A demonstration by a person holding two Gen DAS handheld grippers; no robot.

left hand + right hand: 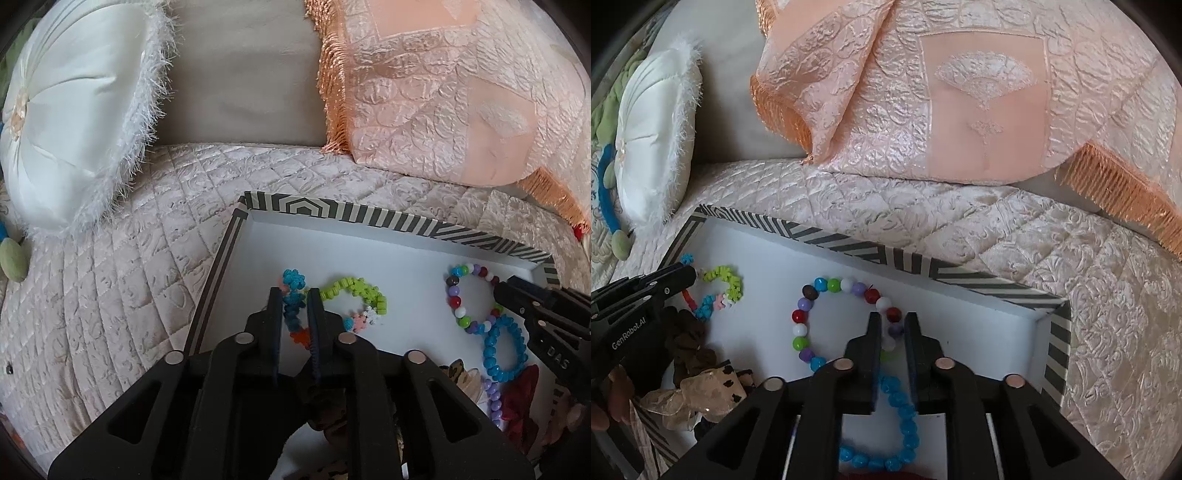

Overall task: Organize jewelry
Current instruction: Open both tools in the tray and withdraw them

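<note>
A white tray with a striped rim (369,214) (849,245) lies on a quilted cover. My left gripper (294,295) points down into its left part. The blue stretch of a flower-bead bracelet (354,288) lies between its slightly parted fingers, flat on the tray floor. My right gripper (892,319) stands over the right side of a bracelet of round multicoloured beads (799,317) (453,291); a few beads sit loosely in the narrow gap. A bright blue bead bracelet (908,435) (491,354) lies just below, partly under the gripper body.
In the tray's near part lie a leopard-print fabric bow (701,395), a brown scrunchie (687,339), a dark red bow (522,391) and a purple bead string (493,395). A white fringed pillow (74,110) and a peach cushion (443,92) stand behind the tray.
</note>
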